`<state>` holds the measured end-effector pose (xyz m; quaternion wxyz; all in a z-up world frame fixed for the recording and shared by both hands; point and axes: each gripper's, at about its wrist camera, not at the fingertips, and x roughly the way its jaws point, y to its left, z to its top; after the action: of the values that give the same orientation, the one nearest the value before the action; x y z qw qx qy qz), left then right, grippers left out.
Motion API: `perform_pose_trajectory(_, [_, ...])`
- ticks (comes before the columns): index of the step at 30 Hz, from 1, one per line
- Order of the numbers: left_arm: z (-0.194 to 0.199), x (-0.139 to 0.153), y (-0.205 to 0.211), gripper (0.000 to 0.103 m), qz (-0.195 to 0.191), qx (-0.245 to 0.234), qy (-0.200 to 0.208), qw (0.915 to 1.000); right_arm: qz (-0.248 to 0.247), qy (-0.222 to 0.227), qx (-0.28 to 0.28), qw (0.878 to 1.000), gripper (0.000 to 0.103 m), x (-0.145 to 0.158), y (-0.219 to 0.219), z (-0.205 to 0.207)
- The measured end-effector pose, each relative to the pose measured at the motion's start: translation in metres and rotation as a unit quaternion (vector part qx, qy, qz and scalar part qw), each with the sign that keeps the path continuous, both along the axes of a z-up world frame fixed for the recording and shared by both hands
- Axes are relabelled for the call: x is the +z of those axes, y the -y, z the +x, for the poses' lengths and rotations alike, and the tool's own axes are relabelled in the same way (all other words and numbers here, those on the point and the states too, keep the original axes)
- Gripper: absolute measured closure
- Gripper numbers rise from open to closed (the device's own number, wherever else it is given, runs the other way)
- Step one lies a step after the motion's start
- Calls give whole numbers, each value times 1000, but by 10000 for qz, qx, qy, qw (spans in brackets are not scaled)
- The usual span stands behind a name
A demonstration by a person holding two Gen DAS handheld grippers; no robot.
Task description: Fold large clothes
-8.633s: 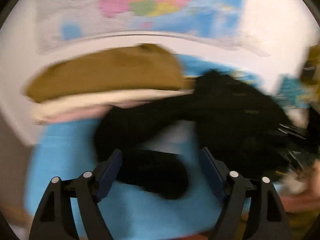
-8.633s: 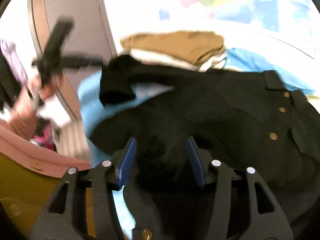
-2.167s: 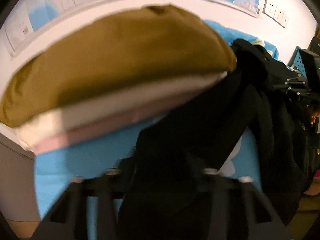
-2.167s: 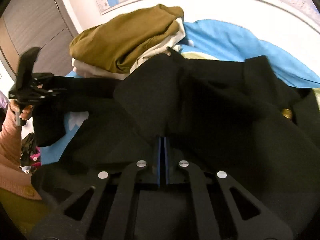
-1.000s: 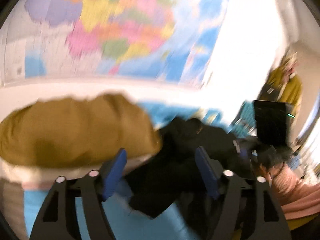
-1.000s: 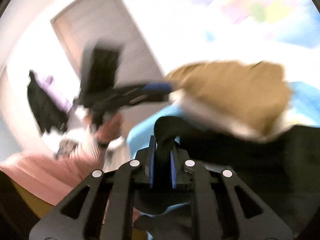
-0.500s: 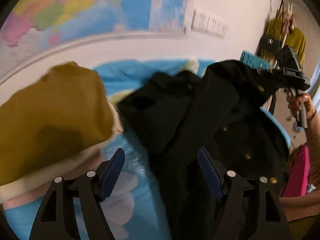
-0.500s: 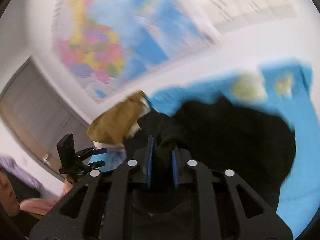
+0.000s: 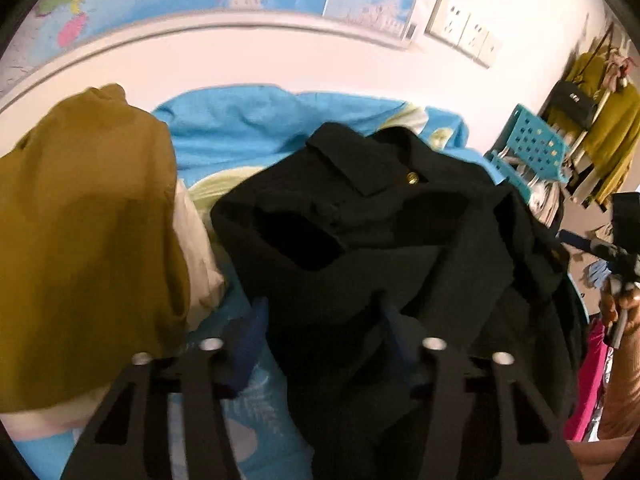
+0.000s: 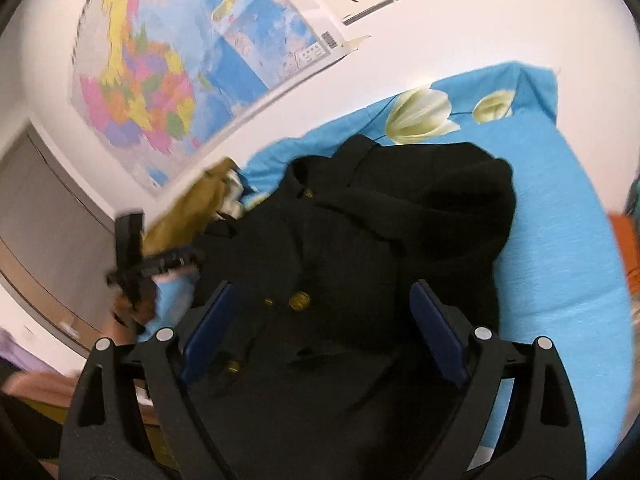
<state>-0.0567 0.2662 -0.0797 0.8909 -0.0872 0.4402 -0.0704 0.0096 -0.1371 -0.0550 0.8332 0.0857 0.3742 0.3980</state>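
A black coat (image 9: 360, 240) with gold buttons lies crumpled on the bed's blue tulip sheet (image 9: 240, 128). My left gripper (image 9: 322, 338) hovers low over its near edge. Its jaws are closing with a fold of coat between the blue pads, and the left pad still stands clear of the cloth. In the right wrist view the same coat (image 10: 380, 240) spreads under my right gripper (image 10: 322, 332). That gripper's jaws are opening wide and grip nothing. The left gripper (image 10: 160, 264) also shows there at the coat's left side, in a hand.
A stack of folded clothes with an olive garment (image 9: 80, 220) on top sits left of the coat. A teal crate (image 9: 532, 148) and hanging yellow garments (image 9: 612, 128) stand at the right. A wall with a map and sockets runs behind the bed. Blue sheet (image 10: 560, 220) lies right of the coat.
My right gripper has let go of the coat fold and spread its jaws wide. My left gripper has dropped toward the coat and its jaws have narrowed around a fold.
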Motion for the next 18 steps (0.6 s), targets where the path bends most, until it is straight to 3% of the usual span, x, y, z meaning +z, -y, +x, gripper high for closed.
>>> perform_pose_trajectory(6, [10, 6, 17, 76, 585, 117, 145, 9981, -625, 1071, 379, 9916, 18, 17, -48, -18])
perform_pose_trajectory(9, [14, 7, 21, 85, 820, 212, 180, 9962, -1183, 1269, 739, 9821, 19, 9, -88, -14])
perform_pose_trajectory(12, [18, 11, 17, 92, 774, 486, 263, 9955, -1895, 1343, 831, 9691, 22, -9, -119, -2])
perform_pose_trajectory(13, [18, 14, 13, 93, 719, 580, 330, 9952, -2088, 1268, 928, 9653, 27, -17, -127, 5])
perform_pose_trajectory(14, [19, 15, 11, 93, 701, 638, 357, 9949, -2280, 1281, 979, 9602, 44, -21, -132, 9])
perform_pose_trajectory(15, [20, 16, 9, 94, 700, 706, 358, 9944, -2514, 1369, 1036, 9526, 75, -22, -134, 13])
perform_pose_trajectory(16, [21, 16, 6, 94, 687, 773, 349, 9940, -2536, 1391, 1087, 9511, 86, -18, -131, 16])
perform_pose_trajectory(18, [21, 17, 3, 94, 699, 893, 370, 9929, -2290, 1633, 951, 9549, 91, 9, -111, 16])
